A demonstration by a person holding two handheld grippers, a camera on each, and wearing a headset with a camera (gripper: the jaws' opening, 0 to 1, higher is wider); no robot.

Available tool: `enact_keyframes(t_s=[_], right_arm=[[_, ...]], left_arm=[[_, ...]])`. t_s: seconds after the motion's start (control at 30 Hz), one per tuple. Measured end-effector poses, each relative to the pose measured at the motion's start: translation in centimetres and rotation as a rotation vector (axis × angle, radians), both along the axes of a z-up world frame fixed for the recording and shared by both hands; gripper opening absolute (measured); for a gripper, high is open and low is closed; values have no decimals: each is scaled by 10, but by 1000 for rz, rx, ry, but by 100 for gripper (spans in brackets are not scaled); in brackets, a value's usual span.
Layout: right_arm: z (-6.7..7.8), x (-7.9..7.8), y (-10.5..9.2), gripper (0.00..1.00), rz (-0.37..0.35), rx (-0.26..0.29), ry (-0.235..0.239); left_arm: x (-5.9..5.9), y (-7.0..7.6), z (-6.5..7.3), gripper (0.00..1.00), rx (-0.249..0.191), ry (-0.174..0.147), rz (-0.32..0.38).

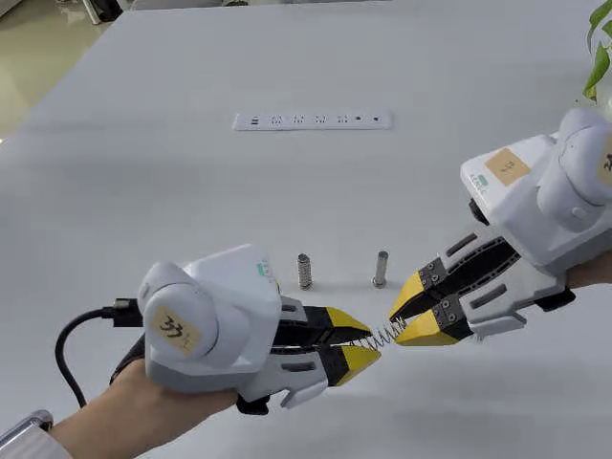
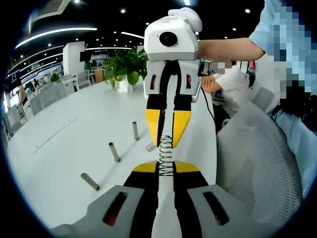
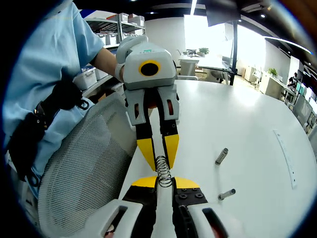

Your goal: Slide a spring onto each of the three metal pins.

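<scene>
A small steel spring (image 1: 385,334) hangs in the air between my two grippers, just above the white table (image 1: 191,191). My left gripper (image 1: 368,346) is shut on one end of it and my right gripper (image 1: 406,320) on the other. The left gripper view has the spring (image 2: 166,156) running from my left gripper (image 2: 166,167) up to the right gripper (image 2: 167,130). Behind them stand a pin with a spring on it (image 1: 305,272) and a bare pin (image 1: 381,269). A further bare pin (image 2: 135,130) and a loose spring (image 2: 150,147) stand beyond.
A white power strip (image 1: 313,120) lies across the far middle of the table. A black cable (image 1: 72,335) trails from the left gripper. A plant (image 1: 598,48) is at the far right edge. A mesh chair (image 3: 84,163) stands beside the table.
</scene>
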State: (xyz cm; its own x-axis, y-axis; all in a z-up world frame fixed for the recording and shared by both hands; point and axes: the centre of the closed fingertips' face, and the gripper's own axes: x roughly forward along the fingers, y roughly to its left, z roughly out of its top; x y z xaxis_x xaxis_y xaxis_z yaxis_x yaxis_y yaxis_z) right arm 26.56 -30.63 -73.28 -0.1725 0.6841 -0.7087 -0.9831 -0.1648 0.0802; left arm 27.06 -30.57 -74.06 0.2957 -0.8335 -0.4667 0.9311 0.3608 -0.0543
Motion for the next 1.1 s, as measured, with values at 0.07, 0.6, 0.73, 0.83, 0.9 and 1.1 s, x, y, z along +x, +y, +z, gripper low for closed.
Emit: enact_keyframes(t_s=[0.07,0.6,0.73,0.83,0.9,1.1], right_arm=[[1,1,0,7,8,-9,-15],[8,5,1,7,120,-93,-124],[9,6,1,7,135,-108,-144],[11,8,2,6,146,-117,-157],[13,7,3,6,161,-127,-176],[13,5,5,6,201,-167,-207]], left_arm=[[1,0,1,7,-9,4,7],[2,-4,0,7,-25,20,27],[3,-4,2,6,-29,22,32],[4,-4,5,6,-29,22,35],[5,-4,6,6,-32,28,38],[5,-4,5,6,-28,39,37]])
